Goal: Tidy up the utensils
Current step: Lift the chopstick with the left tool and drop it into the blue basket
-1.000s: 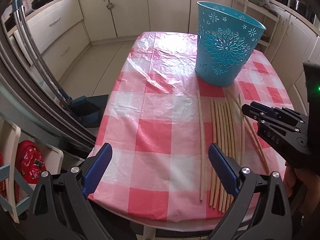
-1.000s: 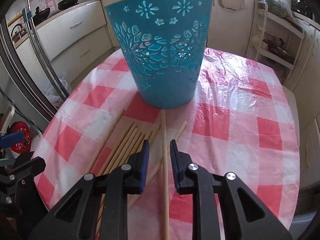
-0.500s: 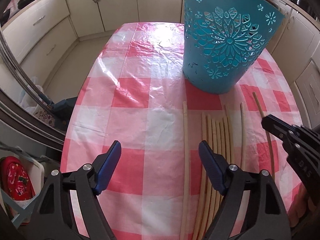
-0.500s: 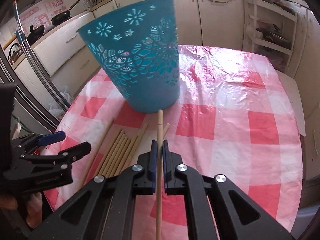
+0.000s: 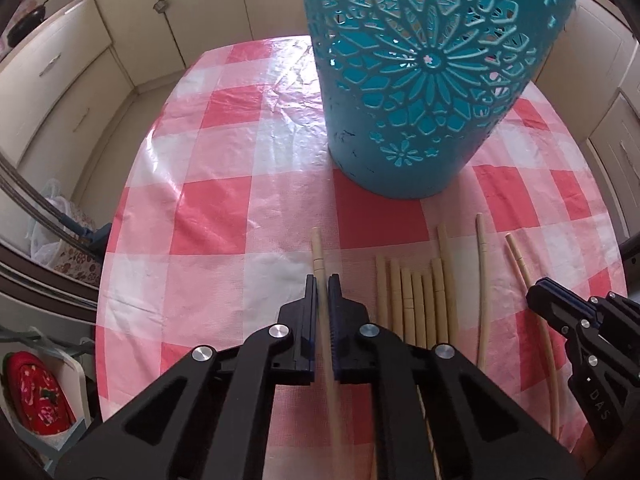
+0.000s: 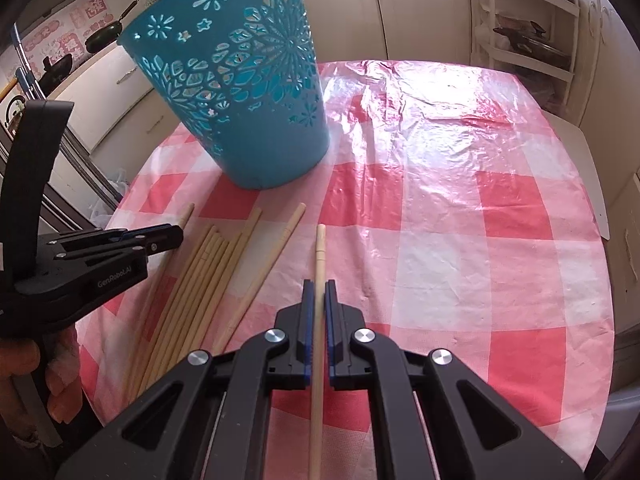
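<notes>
Left gripper (image 5: 323, 280) and right gripper (image 6: 319, 284) each pinch one pale, slender wooden chopstick; the remaining chopsticks (image 5: 416, 308) lie side by side on the bench (image 5: 224, 208) before the teal basket (image 5: 420, 80).

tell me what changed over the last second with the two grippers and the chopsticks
The left gripper, wide open a second ago, moved in and shut on the leftmost chopstick. The right gripper shut on its chopstick half a second ago and keeps holding it. The blue basket and loose chopsticks stayed put.
</notes>
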